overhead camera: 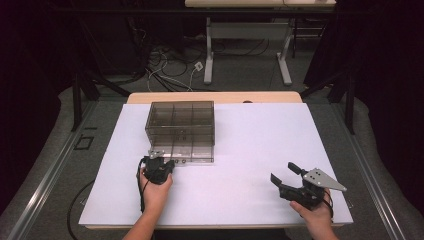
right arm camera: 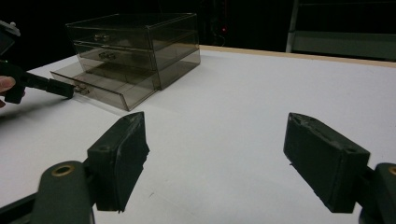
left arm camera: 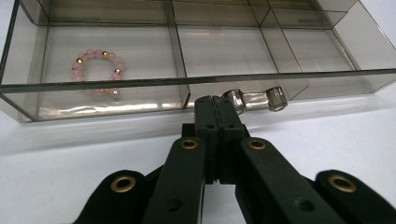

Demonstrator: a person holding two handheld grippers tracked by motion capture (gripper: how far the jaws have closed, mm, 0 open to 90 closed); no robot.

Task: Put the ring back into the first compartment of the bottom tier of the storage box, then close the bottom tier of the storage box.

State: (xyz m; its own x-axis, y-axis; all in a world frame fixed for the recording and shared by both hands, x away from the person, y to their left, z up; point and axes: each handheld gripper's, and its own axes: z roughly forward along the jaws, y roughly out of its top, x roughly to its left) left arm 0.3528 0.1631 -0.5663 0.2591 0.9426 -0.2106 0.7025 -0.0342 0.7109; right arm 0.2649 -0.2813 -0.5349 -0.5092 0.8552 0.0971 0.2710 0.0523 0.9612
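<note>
A smoky clear three-drawer box (overhead camera: 181,122) stands on the white table. Its bottom drawer (left arm camera: 187,80) is pulled out toward me, split into compartments. A pink bead bracelet (left arm camera: 98,70) with gold beads lies in the drawer's front left compartment. My left gripper (left arm camera: 215,100) is shut, its tips against the left end of the clear drawer handle (left arm camera: 257,98); I cannot tell whether any of the handle is pinched. From the high view the left gripper (overhead camera: 171,163) sits at the drawer front. My right gripper (overhead camera: 283,172) rests open near the table's front right, with nothing between its jaws (right arm camera: 215,158).
The white table top (overhead camera: 250,135) stretches wide between the box and the right gripper. Beyond its far edge are a second table's legs (overhead camera: 209,55) and loose cables (overhead camera: 165,65) on the floor. Dark curtains hang on both sides.
</note>
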